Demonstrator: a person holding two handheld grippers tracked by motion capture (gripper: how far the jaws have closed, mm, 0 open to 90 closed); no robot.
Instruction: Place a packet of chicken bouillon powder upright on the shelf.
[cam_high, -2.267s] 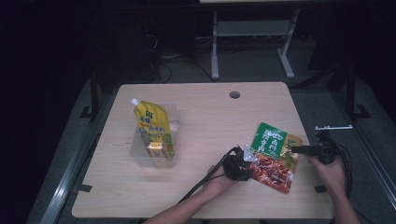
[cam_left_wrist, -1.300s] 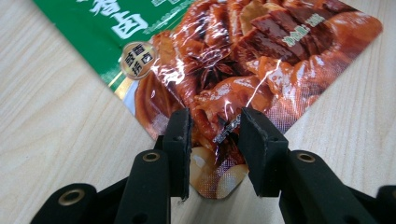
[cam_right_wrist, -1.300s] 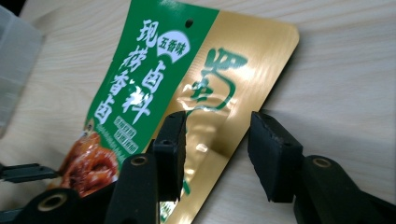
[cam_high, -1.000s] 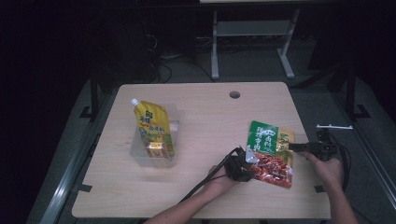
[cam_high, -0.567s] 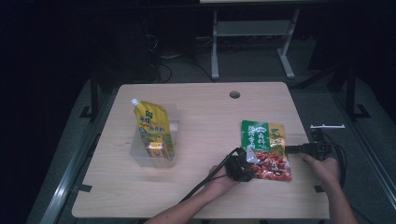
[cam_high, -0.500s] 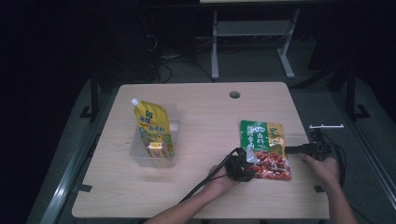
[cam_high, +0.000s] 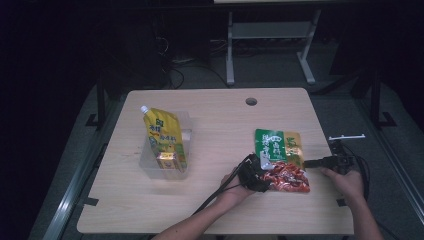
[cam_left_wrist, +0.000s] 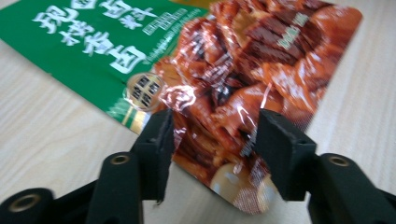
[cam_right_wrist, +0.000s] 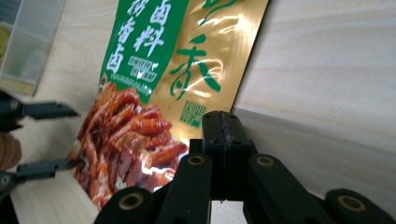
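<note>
A snack pouch (cam_high: 280, 160), green and gold at the top and red at the bottom, lay flat on the counter (cam_high: 210, 210), right of the middle. It had been rotated and shifted since the earliest frame: there it was seen tilted, with its green end toward the right edge, and now its long side ran nearly straight away from the person, nearer the centre.

The left gripper (cam_high: 261, 172) was seen at the pouch's lower left corner. Its jaws had just been opening, and in the left gripper view the left gripper (cam_left_wrist: 212, 135) stood with its jaws apart, the red corner of the pouch (cam_left_wrist: 243, 84) lying between them; the pads appeared just clear of the foil, though contact at the edges could not be ruled out. A second before, the jaws had been clamped on that corner.

The right gripper (cam_high: 306, 163) was held level at the pouch's right edge. In the right gripper view the right gripper (cam_right_wrist: 223, 122) was seen closed, its jaws having just been closing, with the pads pressed together at the gold edge of the pouch (cam_right_wrist: 187, 60). Whether the foil edge was pinched between them could not be told from the frames.

At the left of the counter a clear bin (cam_high: 176, 170) stood unchanged, with a yellow spout pouch (cam_high: 162, 131) leaning in it and a small box (cam_high: 165, 161) at its base.
</note>
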